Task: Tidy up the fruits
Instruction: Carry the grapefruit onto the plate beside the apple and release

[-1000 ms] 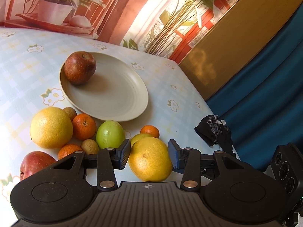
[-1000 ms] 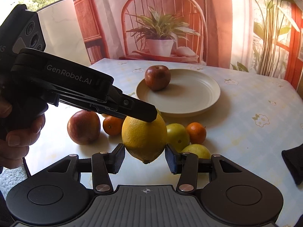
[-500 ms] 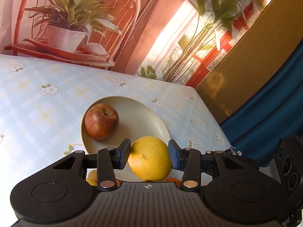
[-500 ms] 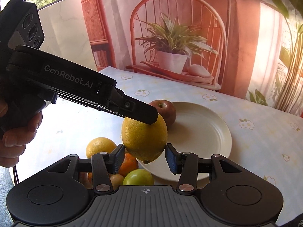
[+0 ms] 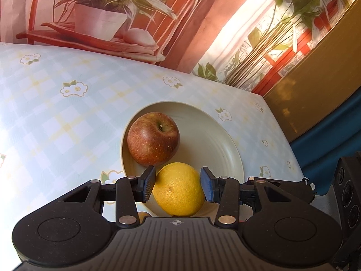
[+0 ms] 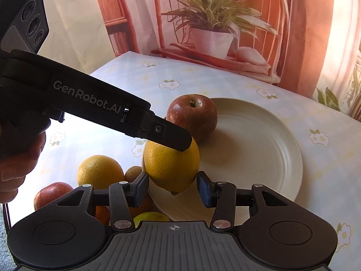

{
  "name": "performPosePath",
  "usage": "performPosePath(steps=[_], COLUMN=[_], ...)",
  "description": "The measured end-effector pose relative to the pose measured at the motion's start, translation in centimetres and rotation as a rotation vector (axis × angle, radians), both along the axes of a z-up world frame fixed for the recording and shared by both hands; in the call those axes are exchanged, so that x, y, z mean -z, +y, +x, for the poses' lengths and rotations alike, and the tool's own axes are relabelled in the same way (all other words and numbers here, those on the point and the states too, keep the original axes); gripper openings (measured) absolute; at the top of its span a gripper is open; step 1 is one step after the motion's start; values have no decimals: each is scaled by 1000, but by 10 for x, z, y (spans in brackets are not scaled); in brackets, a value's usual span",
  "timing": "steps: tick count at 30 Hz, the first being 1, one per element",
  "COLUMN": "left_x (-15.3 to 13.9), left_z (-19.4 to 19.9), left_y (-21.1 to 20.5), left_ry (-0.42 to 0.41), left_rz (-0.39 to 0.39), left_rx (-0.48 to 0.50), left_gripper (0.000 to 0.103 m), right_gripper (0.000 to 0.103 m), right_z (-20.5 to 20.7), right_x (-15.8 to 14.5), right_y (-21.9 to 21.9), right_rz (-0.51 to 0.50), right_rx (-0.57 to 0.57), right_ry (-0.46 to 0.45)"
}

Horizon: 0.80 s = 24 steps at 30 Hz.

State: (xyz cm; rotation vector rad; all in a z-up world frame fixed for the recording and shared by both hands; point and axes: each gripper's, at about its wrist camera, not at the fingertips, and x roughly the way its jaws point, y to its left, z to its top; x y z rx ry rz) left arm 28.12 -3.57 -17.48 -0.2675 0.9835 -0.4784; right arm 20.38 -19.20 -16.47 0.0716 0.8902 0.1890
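Large yellow citrus point(image 5: 179, 189) sits low centre of the left wrist view, clamped between the pads of the left gripper point(image 5: 178, 186). In the right wrist view the same fruit point(image 6: 171, 167) hangs at frame centre over the near rim of the cream plate point(image 6: 259, 158), with a black finger point(image 6: 173, 136) of the left gripper pressed across its top.

Right gripper point(image 6: 172, 188): fingers spread, empty; the citrus shows between them, but the pads do not touch it.

Red apple point(image 5: 153, 139) rests on the plate's left part point(image 5: 214, 140), just behind the held citrus.

Lower left of the right wrist view, on the floral tablecloth point(image 6: 135, 72): a second yellow citrus point(image 6: 99, 171), a second red apple point(image 6: 53, 194), a small brownish fruit point(image 6: 133, 174), a greenish fruit point(image 6: 149, 216), partly hidden.
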Motion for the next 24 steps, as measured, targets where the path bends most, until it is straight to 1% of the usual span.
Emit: performPosePath(steps=[4,9,14,18,24], left_x=[2,4,3,1,-1], left_z=[2,5,4,3,0], left_y=[3,3,4,3,0], left_ry=[6,11,4,-5,-43], left_rz=[-1,15,31,44,89], left_rx=[-16,-28,-42,-42,-35], left_gripper=[46,46,45,45,45], right_gripper=[43,43,44,44,46], right_z=[3,8,11,12,7], right_x=[3,7,10,9,7], right_y=[-4,-9,-10,-9,-8], right_rz=[37,97,135,135,118], right_rx=[8,26,42,48,60], right_ry=[8,28,38,44,40])
